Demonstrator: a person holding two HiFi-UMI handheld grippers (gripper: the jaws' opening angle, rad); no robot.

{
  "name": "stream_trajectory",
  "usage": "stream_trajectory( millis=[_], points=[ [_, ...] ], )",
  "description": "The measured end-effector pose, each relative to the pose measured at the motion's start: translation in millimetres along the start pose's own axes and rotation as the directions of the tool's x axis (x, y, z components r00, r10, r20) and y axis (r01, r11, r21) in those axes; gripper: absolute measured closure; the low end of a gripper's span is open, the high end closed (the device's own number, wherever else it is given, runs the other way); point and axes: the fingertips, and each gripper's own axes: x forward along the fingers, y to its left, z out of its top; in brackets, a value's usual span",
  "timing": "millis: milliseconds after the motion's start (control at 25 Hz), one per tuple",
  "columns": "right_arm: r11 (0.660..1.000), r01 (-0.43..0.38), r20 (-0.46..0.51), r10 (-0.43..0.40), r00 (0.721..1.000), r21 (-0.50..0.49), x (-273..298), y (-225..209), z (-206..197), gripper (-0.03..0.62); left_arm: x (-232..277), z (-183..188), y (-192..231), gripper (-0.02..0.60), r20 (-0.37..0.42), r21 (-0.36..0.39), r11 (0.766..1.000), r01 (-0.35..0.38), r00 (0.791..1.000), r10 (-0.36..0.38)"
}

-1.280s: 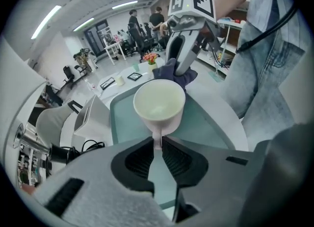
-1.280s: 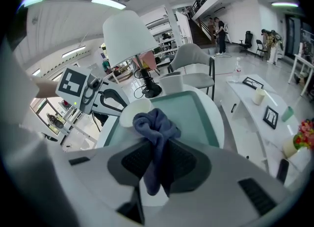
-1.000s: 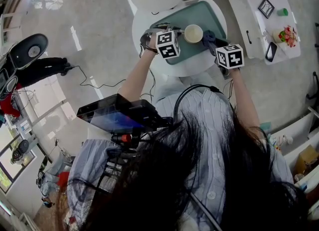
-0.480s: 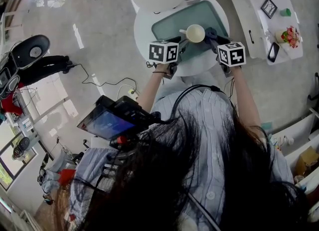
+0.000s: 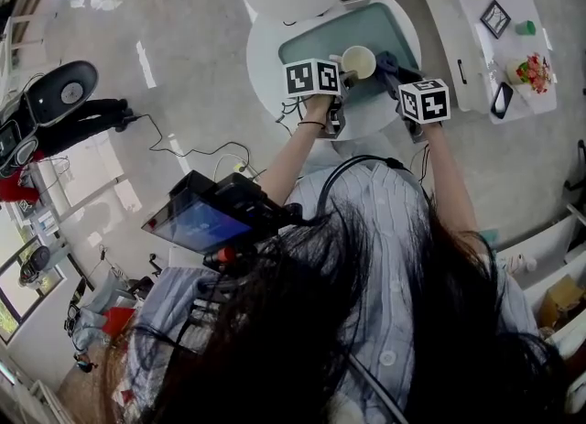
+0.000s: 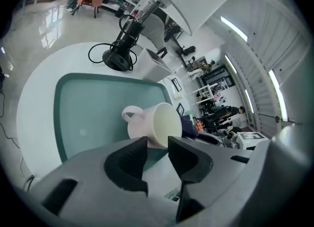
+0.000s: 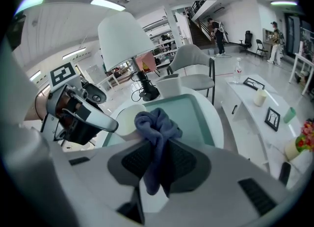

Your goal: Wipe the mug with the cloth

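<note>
Blue crumpled cloth (image 7: pixel 153 123) clamped in R gripper (image 7: pixel 158 148); L gripper (image 6: pixel 157 145) jaws just opening, empty.

Left gripper (image 6: pixel 157 142) with jaws that have just been opening and now stand apart, nothing between them, white mug (image 6: pixel 147 123) just beyond the tips on a teal tray (image 6: pixel 93 108), handle at left, dark blue cloth (image 6: pixel 189 127) at its right side, round white table (image 6: pixel 37 98), black lamp base (image 6: pixel 117 60) behind

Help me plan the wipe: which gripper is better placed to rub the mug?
Right, most likely. The right gripper is shut on the cloth, close beside the mug. The left gripper has just been opening; nothing sits between its jaws.
</note>
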Motion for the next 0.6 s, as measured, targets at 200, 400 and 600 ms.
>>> stream_trajectory(
  millis=[200,400,600],
  points=[
    [1.0,-0.005,-0.001,0.005,1.0,-0.004,0.3,0.2,0.6,0.487,-0.2,1.6,2.1,0.448,-0.033,-0.013,1.0,-0.002,0.999,0.002],
    [1.0,-0.012,0.008,0.012,1.0,-0.012,0.2,0.7,3.9,0.487,-3.8,3.3,4.0,0.462,-0.094,0.069,0.998,-0.007,0.996,0.014],
    [1.0,-0.019,0.01,0.02,1.0,-0.018,2.5,-0.1,9.0,0.488,-8.0,11.7,7.3,0.494,-0.124,0.156,0.987,-0.025,0.991,0.045]
  ],
)
